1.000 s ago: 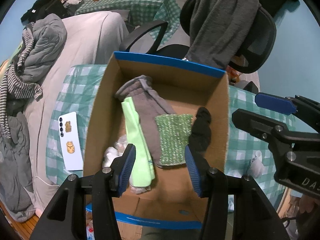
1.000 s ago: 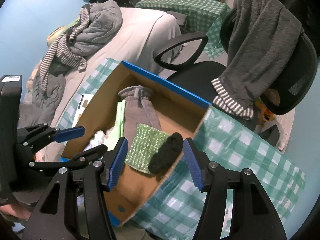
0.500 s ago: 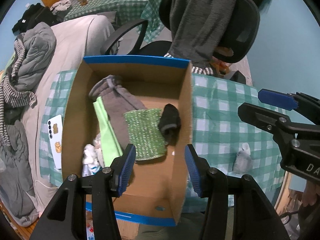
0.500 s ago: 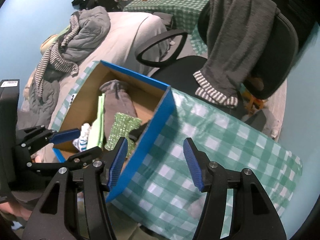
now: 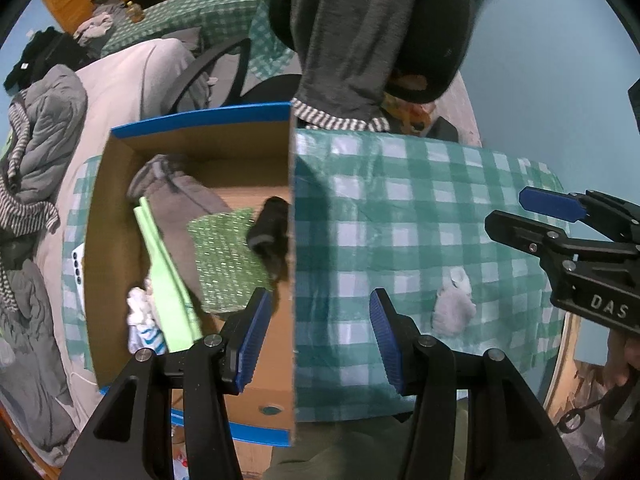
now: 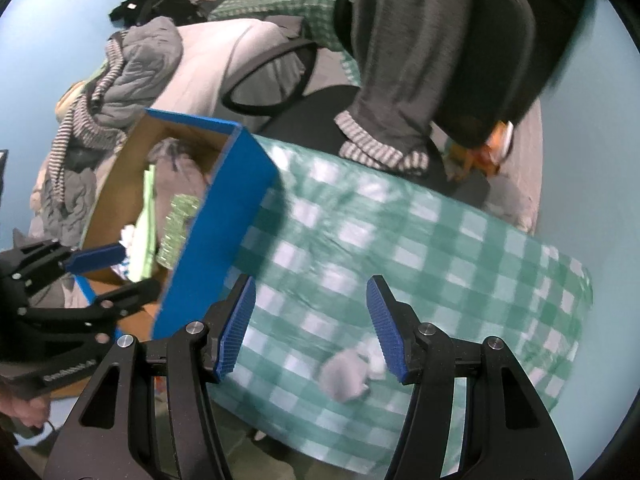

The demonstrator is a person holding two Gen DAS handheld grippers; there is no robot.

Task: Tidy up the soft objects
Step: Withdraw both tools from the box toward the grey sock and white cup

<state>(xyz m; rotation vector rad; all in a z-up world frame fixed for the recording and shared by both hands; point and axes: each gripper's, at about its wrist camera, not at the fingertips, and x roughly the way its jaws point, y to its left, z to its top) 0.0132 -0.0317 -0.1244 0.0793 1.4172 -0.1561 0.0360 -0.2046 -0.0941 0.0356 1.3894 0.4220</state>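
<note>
With the cardboard box (image 5: pixel 192 240) partly filled, I hover my empty, parted right gripper (image 6: pixel 310 330) (left gripper (image 5: pixel 318 336) opening, empty) above the pale sock (image 6: pixel 348 374) right of it, next descending to pinch.

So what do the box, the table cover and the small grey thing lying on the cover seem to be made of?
Box: corrugated cardboard, by its plain brown matte inner walls; the outside is printed blue.
Table cover: probably plastic-coated cloth or vinyl, since the green-and-white check shows a slight sheen and shallow creases.
Small grey thing: soft fabric, likely a fuzzy sock or glove; its limp shape suggests this, but blur leaves it open.
</note>
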